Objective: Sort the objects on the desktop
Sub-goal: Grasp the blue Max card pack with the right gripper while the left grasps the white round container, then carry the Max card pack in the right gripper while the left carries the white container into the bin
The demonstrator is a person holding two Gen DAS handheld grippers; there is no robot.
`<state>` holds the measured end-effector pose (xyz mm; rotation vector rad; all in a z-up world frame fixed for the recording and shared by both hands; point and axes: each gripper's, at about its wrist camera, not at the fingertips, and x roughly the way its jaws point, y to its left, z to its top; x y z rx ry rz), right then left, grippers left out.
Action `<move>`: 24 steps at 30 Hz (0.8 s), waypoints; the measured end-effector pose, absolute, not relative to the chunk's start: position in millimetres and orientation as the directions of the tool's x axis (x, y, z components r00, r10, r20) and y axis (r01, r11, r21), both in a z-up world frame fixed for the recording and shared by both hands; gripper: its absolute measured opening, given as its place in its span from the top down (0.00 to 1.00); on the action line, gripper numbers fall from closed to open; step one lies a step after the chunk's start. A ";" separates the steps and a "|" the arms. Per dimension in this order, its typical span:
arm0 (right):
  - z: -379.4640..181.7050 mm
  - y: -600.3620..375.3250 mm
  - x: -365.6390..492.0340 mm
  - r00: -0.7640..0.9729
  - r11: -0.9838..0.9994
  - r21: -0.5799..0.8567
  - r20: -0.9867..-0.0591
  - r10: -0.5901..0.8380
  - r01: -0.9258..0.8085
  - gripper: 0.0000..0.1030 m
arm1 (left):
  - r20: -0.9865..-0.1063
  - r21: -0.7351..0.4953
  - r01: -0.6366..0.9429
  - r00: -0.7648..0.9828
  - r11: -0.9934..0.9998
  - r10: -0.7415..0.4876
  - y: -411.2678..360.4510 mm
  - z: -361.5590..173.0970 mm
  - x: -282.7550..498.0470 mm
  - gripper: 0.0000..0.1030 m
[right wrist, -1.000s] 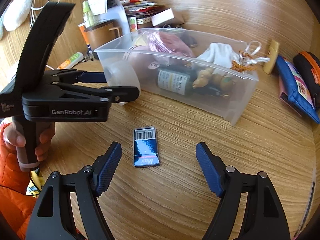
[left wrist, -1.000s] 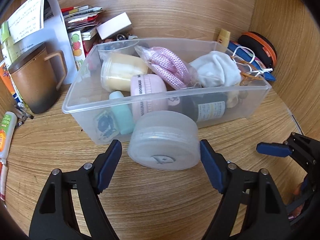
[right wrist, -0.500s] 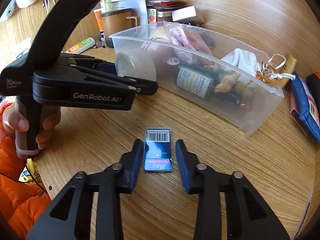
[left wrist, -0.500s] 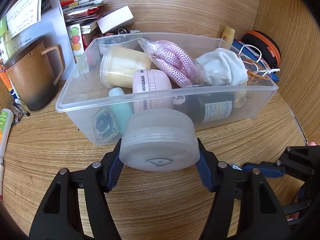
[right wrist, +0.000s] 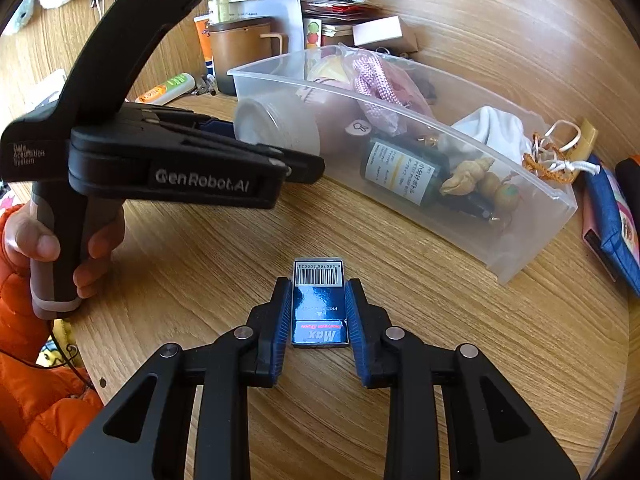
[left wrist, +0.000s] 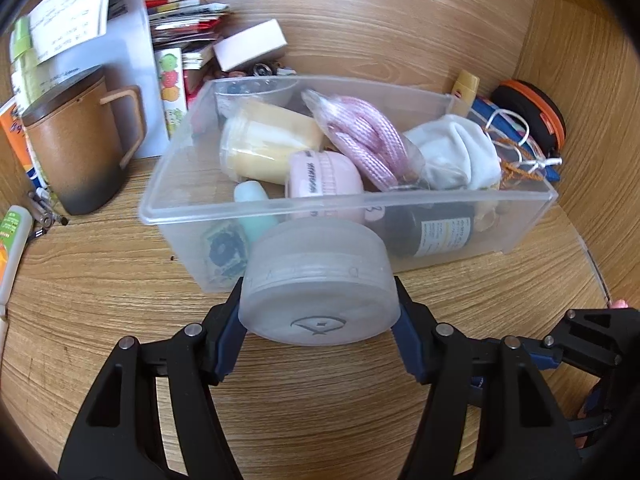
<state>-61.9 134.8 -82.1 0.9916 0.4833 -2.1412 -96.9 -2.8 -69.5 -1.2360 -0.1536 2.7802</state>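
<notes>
My left gripper (left wrist: 320,320) is shut on a round frosted plastic jar (left wrist: 320,284) and holds it just in front of the clear plastic bin (left wrist: 280,206), at about rim height. The jar also shows in the right wrist view (right wrist: 276,124), held by the left gripper (right wrist: 256,148) beside the bin (right wrist: 520,240). My right gripper (right wrist: 318,304) is shut on a small dark blue box with a barcode (right wrist: 319,304), which lies on the wooden desk (right wrist: 440,320). The bin holds a pink rope, jars, a dark bottle and a white cloth.
A brown mug (left wrist: 76,152), a white folder and stacked booklets (left wrist: 180,28) stand left and behind the bin. A white tube (left wrist: 12,240) lies at the far left. A blue pouch (right wrist: 612,224) and orange-rimmed case (left wrist: 536,116) lie right of the bin.
My left gripper closed on the frosted jar and lifted it toward the bin's rim. My right gripper moved down over the blue box and closed on its sides.
</notes>
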 end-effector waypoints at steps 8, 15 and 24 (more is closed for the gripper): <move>-82.1 130.5 -62.4 -0.454 -0.663 -0.060 -0.774 -0.442 0.747 0.76 | -0.708 -0.162 -0.024 -0.694 -0.986 0.133 -17.2 -62.1 -83.0 0.37; -76.7 134.8 -64.0 -0.450 -0.681 -0.027 -0.770 -0.453 0.731 0.76 | -0.682 -0.179 -0.013 -0.719 -0.984 0.134 -27.3 -51.2 -71.7 0.37; -38.7 156.7 -69.3 -0.523 -0.723 -0.016 -0.702 -0.484 0.691 0.76 | -0.637 -0.177 -0.020 -0.760 -0.984 0.130 -30.4 -29.5 -61.3 0.37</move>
